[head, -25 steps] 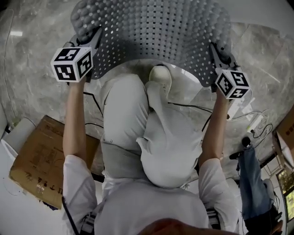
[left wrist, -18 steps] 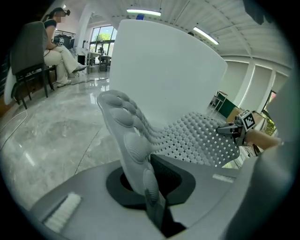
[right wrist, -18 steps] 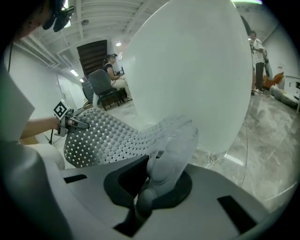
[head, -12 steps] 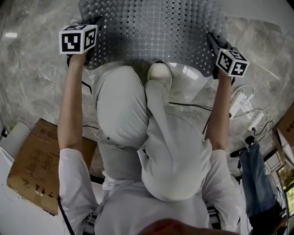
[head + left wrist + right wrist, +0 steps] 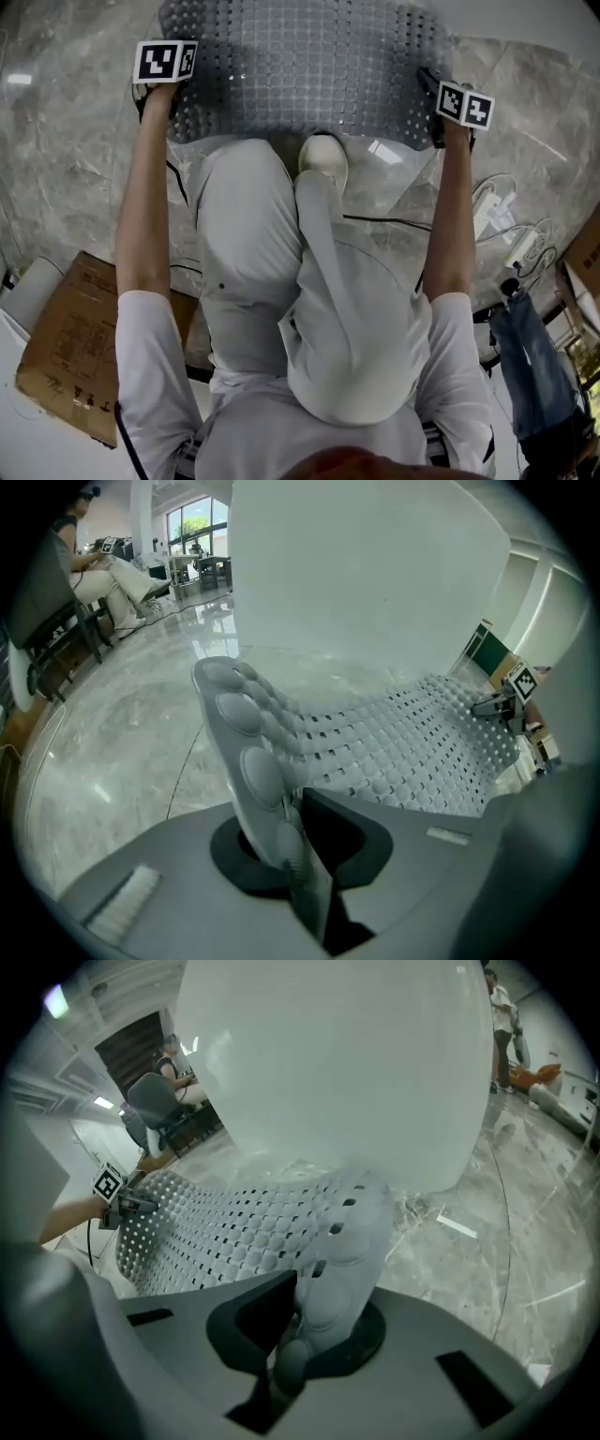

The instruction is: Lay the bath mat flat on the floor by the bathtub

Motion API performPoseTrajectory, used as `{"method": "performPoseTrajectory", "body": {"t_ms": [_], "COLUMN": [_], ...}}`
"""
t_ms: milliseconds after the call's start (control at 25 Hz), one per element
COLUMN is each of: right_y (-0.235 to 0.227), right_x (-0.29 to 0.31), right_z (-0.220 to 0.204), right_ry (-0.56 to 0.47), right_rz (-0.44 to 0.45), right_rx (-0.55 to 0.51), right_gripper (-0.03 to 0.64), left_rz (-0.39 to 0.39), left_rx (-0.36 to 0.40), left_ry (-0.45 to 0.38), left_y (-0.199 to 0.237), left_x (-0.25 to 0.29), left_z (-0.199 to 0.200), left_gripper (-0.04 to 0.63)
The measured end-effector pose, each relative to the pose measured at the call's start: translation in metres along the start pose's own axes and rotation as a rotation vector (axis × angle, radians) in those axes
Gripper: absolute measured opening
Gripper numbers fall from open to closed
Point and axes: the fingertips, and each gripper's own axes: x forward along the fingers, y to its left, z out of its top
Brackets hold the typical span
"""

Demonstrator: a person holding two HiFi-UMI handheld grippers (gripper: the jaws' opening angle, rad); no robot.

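While the bath mat [image 5: 309,66] is hanging spread across the frame's upper centre, over the floor [image 5: 66,159] beside the bathtub [image 5: 375,583], an uneven release could be leaving a folded corner. Grey, nubbed, perforated, sagging midway. Left tongs [image 5: 281,827] and right tongs [image 5: 300,1324] are pinching its ends.

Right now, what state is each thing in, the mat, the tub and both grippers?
Bath mat: spread out wide, both ends pinched and raised, middle sagging low.
Left gripper: shut on the bath mat's edge.
Right gripper: shut on the opposite edge.
Bathtub: standing just beyond the mat.
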Motion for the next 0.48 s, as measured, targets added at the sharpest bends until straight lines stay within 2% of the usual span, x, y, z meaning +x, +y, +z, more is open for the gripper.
{"method": "performPoseTrajectory", "body": {"t_ms": [200, 280, 360, 480], "right_y": [-0.024, -0.034, -0.039, -0.04], "right_x": [0.021, 0.025, 0.026, 0.026], "right_z": [-0.019, -0.026, -0.028, -0.027], "right_ry": [0.055, 0.08, 0.081, 0.064], "right_rz": [-0.013, -0.038, -0.046, -0.021], "right_rx": [0.049, 0.034, 0.015, 0.02], "right_gripper": [0.046, 0.112, 0.15, 0.156], "left_rz": [0.051, 0.089, 0.118, 0.133], "left_rx": [-0.023, -0.008, -0.004, -0.065], "left_ry": [0.039, 0.049, 0.06, 0.072], "left_y": [0.014, 0.02, 0.027, 0.037], "left_x": [0.022, 0.029, 0.031, 0.031], "left_z": [-0.011, -0.016, -0.02, -0.026], "left_gripper": [0.045, 0.079, 0.119, 0.157]}}
